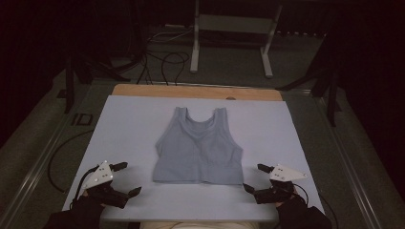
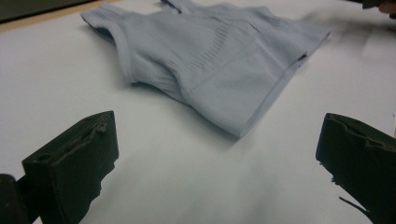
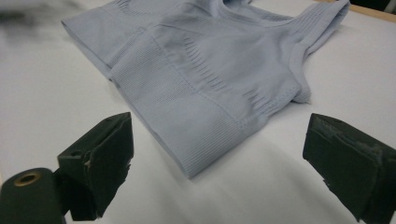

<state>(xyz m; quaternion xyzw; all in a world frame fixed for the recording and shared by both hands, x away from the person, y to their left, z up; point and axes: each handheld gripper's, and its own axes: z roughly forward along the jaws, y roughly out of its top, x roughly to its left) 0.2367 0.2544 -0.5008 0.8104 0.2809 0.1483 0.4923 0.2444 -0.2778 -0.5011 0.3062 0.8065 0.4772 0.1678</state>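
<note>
A light blue ribbed crop top lies flat in the middle of the white table cover, straps toward the far edge and hem toward me. My left gripper rests low at the near left, open, pointing at the top's hem corner with nothing between its jaws. At the near right my right gripper is open too, its jaws spread wide just short of the other hem corner. Neither gripper touches the cloth.
A strip of wooden tabletop shows past the cover's far edge. Beyond it on the floor are black cables and a white metal stand. Bare cover lies left and right of the garment.
</note>
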